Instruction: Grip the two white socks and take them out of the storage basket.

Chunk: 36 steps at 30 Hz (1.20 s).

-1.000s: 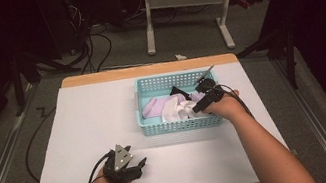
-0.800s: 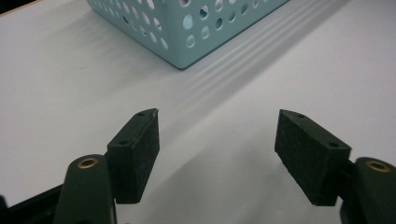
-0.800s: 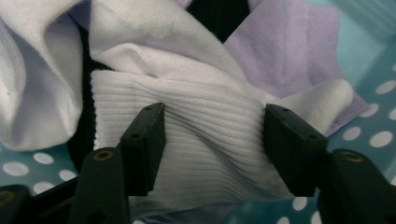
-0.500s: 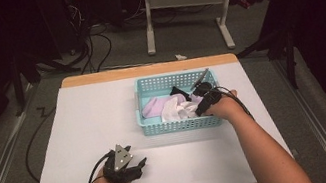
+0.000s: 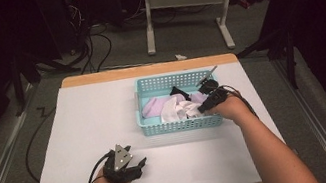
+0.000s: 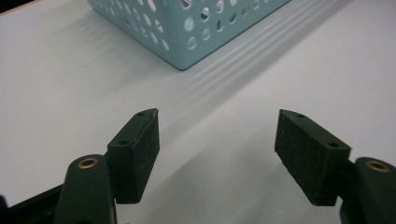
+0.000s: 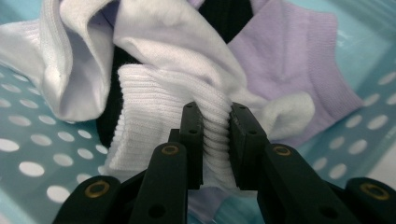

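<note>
So the right hand-held gripper (image 7: pixel 216 140) is clamped on the ribbed cuff of a white sock (image 7: pixel 163 98), which is sitting inside the teal basket (image 5: pixel 181 125) on top of a lilac sock (image 7: pixel 289 56) and something black. Looks to me like the job is pulling socks out of that basket, and it's barely started: the grab is made, but the sock hasn't been lifted clear and nothing is laid out on the white surface (image 5: pixel 81 131) beside the basket yet, so pretty much the whole pile is left to do. The left hand-held gripper (image 6: pixel 217 154) is just parked in front of the basket near the surface's front edge, jaws spread wide with nothing between them. The right gripper view is what sells the pinch, you can see the cuff squeezed between the pads (image 7: pixel 192 135); from the high view that hand (image 5: pixel 227 105) just looks like it's at the basket's right end.
</note>
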Tool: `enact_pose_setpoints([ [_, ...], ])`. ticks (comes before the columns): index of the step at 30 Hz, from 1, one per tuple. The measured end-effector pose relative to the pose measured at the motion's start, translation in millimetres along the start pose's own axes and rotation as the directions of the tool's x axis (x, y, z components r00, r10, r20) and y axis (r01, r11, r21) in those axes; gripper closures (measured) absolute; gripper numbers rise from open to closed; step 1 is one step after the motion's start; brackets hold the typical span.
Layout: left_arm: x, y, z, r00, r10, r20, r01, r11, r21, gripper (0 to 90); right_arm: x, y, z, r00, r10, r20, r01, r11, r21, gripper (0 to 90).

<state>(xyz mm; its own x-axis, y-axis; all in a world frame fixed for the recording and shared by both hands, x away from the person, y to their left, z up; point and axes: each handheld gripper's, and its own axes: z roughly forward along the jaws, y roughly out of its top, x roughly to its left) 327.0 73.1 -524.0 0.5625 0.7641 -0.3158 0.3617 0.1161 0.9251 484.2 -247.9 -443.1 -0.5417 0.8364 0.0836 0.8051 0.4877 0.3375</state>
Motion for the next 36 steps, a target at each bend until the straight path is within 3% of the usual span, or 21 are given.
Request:
enact_pose_setpoints([
  [15,-0.2,-0.2,0.4,1.0,0.0,-0.001,0.0,1.0,-0.004,31.6,-11.2,-9.8,-30.1,0.997,0.058,-0.051,-0.064,0.991,-0.116,77.3],
  [16,-0.1,-0.2,0.3,1.0,-0.001,-0.001,0.001,1.0,-0.004,31.6,-11.2,-10.1,-34.1,0.9949,0.078,-0.064,-0.086,0.988,-0.126,77.4],
  [29,-0.2,-0.2,0.5,1.0,0.0,-0.002,0.0,1.0,-0.004,31.8,-13.2,-8.2,-56.1,0.9937,0.077,-0.082,-0.091,0.977,-0.192,77.5],
  [30,-0.2,-0.2,0.4,1.0,0.0,-0.002,0.0,1.0,-0.004,31.8,-13.6,-8.3,-58.7,0.9917,0.082,-0.099,-0.101,0.973,-0.205,77.5],
  [36,-0.2,-0.3,0.4,1.0,0.001,-0.002,-0.001,1.0,-0.004,31.8,-11.8,-9.6,-61.9,0.9915,0.083,-0.1,-0.102,0.973,-0.208,77.5],
])
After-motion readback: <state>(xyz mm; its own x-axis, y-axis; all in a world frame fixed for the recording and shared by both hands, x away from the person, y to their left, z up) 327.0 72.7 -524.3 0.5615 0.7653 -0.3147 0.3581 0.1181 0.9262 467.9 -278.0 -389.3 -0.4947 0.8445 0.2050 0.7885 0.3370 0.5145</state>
